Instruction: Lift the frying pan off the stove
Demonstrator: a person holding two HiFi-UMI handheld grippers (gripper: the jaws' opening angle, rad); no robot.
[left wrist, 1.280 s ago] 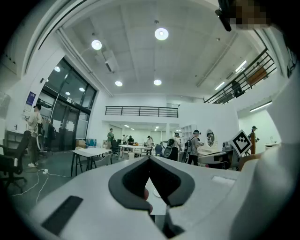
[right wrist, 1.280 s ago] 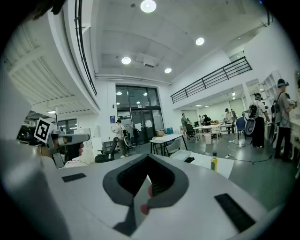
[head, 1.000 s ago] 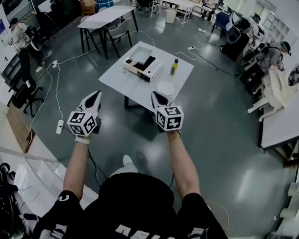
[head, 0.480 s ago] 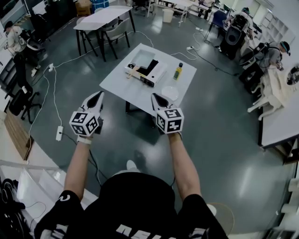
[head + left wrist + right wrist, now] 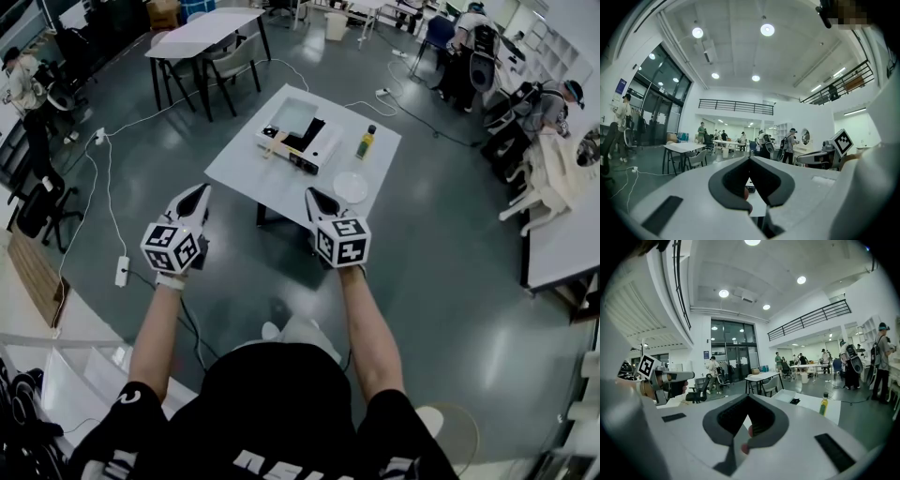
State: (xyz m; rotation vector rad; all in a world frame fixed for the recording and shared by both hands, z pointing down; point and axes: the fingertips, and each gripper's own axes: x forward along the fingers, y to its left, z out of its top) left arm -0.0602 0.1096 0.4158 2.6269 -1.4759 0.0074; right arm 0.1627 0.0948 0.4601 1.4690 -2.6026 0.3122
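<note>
**My left claw [image 5: 194, 199] and right claw [image 5: 317, 200] shut, frying pan [image 5: 302, 137] ahead**

Both claws were closed on nothing, short of the worktop [image 5: 253, 169]. Beyond, the frying pan sat on the stove [image 5: 323, 150], nearer my right claw, its handle [image 5: 274, 141] pointing left.

— What's different?
— The white table [image 5: 253, 173] sits lower and further right in the head view, nearer the left gripper [image 5: 198, 190] and right gripper [image 5: 313, 194]; the plate [image 5: 351, 187] and bottle [image 5: 366, 142] came along with it.
— And below?
— The shoe [image 5: 272, 330] has swung rightward; the person at far left [image 5: 19, 70] has drifted toward the frame's edge.
</note>
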